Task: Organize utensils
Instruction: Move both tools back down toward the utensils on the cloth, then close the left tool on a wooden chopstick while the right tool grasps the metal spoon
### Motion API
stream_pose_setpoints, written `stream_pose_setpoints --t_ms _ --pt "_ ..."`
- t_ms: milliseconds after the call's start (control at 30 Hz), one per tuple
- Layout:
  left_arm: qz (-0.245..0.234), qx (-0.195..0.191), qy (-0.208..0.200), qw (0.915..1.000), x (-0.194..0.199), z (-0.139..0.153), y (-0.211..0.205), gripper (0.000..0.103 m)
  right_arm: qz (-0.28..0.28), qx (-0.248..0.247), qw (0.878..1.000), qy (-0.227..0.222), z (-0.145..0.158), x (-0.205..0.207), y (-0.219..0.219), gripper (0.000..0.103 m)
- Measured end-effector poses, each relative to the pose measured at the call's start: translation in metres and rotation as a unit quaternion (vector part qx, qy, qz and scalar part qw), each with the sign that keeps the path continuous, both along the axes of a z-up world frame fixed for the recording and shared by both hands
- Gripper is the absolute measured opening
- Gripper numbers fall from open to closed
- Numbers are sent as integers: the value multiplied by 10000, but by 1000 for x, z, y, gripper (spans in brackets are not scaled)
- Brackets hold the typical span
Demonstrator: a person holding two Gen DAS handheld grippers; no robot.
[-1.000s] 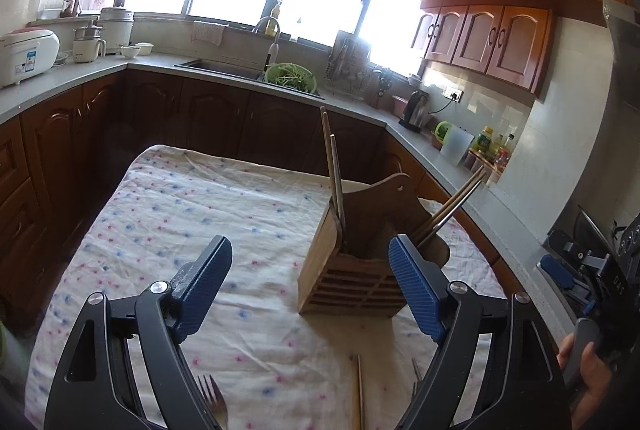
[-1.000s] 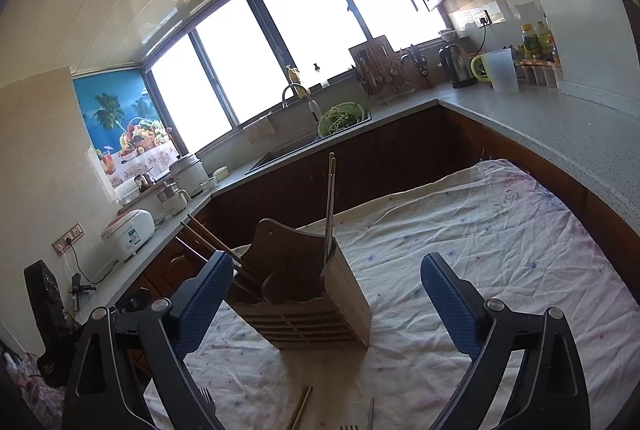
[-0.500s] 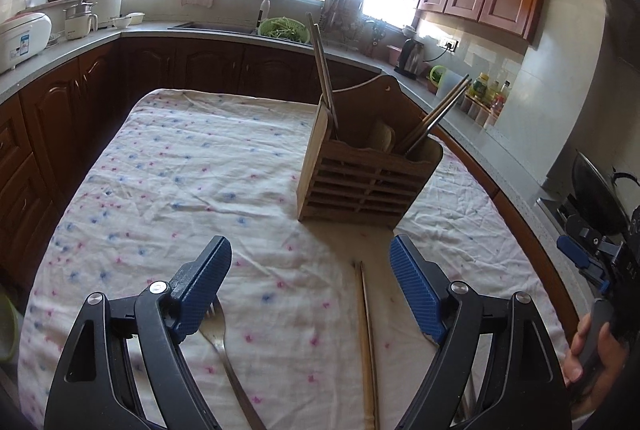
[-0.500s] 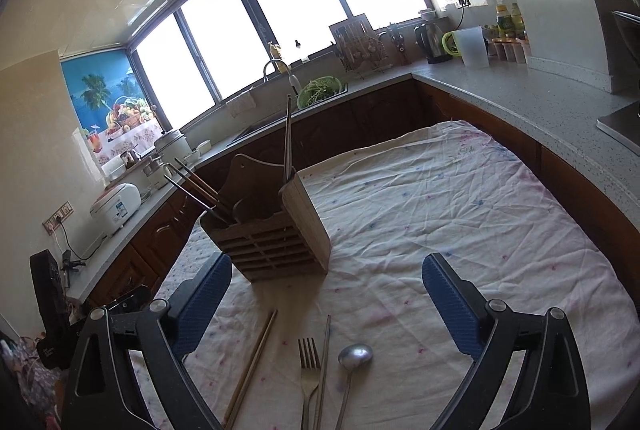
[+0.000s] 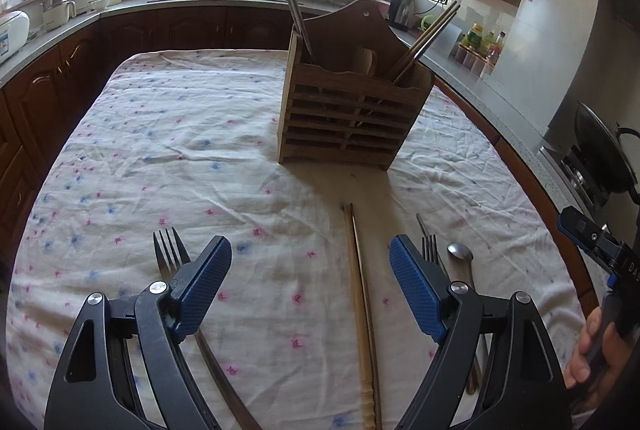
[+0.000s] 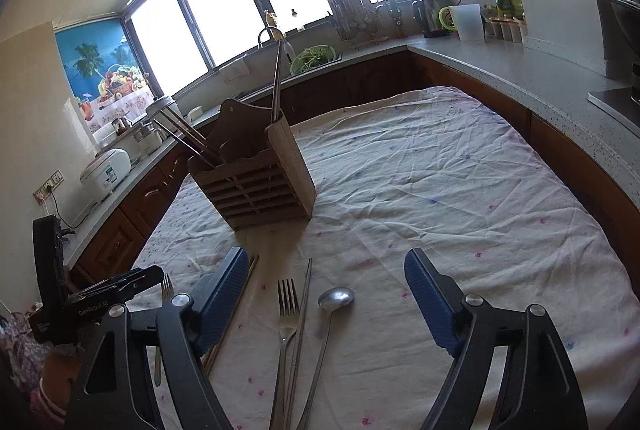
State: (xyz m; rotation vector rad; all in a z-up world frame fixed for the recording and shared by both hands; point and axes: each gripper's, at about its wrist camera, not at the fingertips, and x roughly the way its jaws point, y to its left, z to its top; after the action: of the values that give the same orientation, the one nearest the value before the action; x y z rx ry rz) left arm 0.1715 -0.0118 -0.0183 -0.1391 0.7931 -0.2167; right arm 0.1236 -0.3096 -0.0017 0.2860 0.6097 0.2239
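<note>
The left claw hung released above the cloth-covered worktop, its blue pads wide apart with nothing between them. Just behind its left finger lay a fork, the handle running under that finger. Between the fingers, nearer the right one, a pair of wooden chopsticks lay lengthwise on the cloth.

The right claw was closing, though its pads pressed on nothing. Between its fingers, flat on the cloth, lay a second fork, a metal chopstick touching its right side, and a long-handled spoon just right of that. The wooden chopsticks passed behind its left finger.

Farther ahead of both claws stood the slatted wooden utensil holder, upright on the cloth, holding several upright and leaning chopsticks and a wooden spoon.

At the right edge of the left wrist view, a person's hand gripped the other claw's handle.
</note>
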Motion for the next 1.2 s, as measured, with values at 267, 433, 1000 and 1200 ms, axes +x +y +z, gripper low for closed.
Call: stream_pose_setpoints --t_ms 267,433,1000,1200 --pt "-358 356 485 9975 30 -25 -24 57 196 -101 9985 497 -23 12 9 59" --pt "-573 526 753 9941 48 -43 -40 50 288 -144 9964 782 -37 18 13 46" --pt "-806 1025 900 9874 62 -61 -55 34 405 -197 9909 1267 -66 34 21 31" --pt "-807 1080 964 9862 70 -60 -57 33 479 -266 9892 1357 -73 38 26 25"
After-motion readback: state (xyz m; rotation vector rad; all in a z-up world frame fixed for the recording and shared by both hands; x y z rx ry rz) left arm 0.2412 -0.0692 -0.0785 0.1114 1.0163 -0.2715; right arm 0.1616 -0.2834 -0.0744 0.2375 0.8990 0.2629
